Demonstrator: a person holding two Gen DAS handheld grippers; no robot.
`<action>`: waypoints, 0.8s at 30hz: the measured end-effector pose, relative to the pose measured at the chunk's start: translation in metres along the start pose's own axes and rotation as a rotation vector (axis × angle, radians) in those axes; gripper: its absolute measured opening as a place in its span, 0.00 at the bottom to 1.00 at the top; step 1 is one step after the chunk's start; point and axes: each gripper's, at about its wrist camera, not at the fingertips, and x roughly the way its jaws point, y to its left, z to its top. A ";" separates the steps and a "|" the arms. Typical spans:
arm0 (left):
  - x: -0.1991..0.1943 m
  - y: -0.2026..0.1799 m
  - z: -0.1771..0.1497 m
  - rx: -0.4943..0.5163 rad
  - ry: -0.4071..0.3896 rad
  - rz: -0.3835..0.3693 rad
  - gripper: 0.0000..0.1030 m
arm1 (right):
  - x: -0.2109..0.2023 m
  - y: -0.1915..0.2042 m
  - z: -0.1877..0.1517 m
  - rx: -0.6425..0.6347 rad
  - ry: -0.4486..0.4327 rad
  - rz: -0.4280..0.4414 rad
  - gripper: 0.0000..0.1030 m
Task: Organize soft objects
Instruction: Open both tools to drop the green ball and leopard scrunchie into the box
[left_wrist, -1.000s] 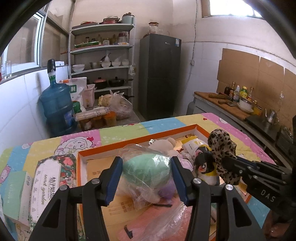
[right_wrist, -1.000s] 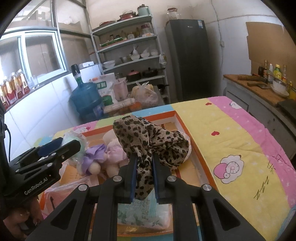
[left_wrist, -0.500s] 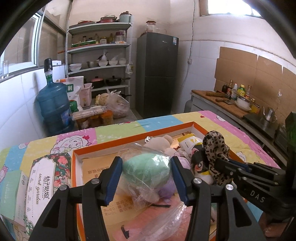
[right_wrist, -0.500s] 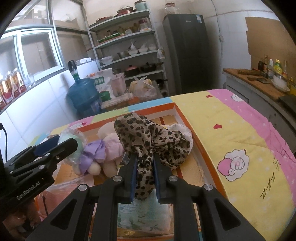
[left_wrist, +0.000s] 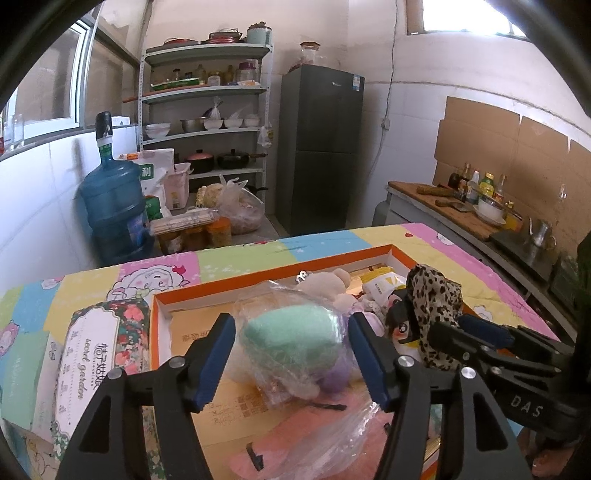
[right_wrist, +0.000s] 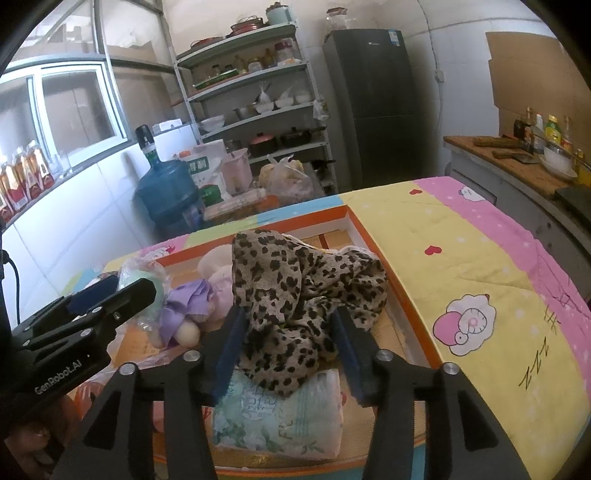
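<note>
An orange-rimmed cardboard box (left_wrist: 280, 267) lies on a patchwork quilt and holds several soft things. In the left wrist view a green plush in a clear plastic bag (left_wrist: 291, 336) sits between the fingers of my left gripper (left_wrist: 290, 325). Its jaws are opening, and a thin gap shows at each pad. In the right wrist view a leopard-print cloth (right_wrist: 291, 280) is heaped between the fingers of my right gripper (right_wrist: 288, 314). Those jaws are opening too and no longer pinch it. The cloth rests on a bagged floral bundle (right_wrist: 280, 417). A purple plush (right_wrist: 192, 299) lies to its left.
A floral tissue box (left_wrist: 92, 358) lies left of the orange-rimmed box. Beyond the quilt (right_wrist: 461, 258) stand a blue water jug (left_wrist: 114, 206), a loaded shelf (left_wrist: 207, 110) and a dark fridge (left_wrist: 321, 147). A counter (left_wrist: 461, 210) with bottles runs along the right.
The right jaws have gone from pinched on the leopard cloth to wide apart, and the cloth has slumped between them. The left jaws have widened off the bagged green plush. Neither hand has moved.
</note>
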 end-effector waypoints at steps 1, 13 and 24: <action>-0.002 0.001 0.000 -0.002 -0.004 -0.003 0.63 | 0.000 0.000 0.000 0.000 0.000 0.000 0.56; -0.021 0.007 0.000 -0.006 -0.035 0.008 0.66 | -0.015 0.007 -0.002 0.006 -0.014 -0.008 0.57; -0.048 0.012 -0.002 -0.008 -0.061 0.002 0.66 | -0.041 0.023 -0.004 -0.016 -0.044 -0.014 0.57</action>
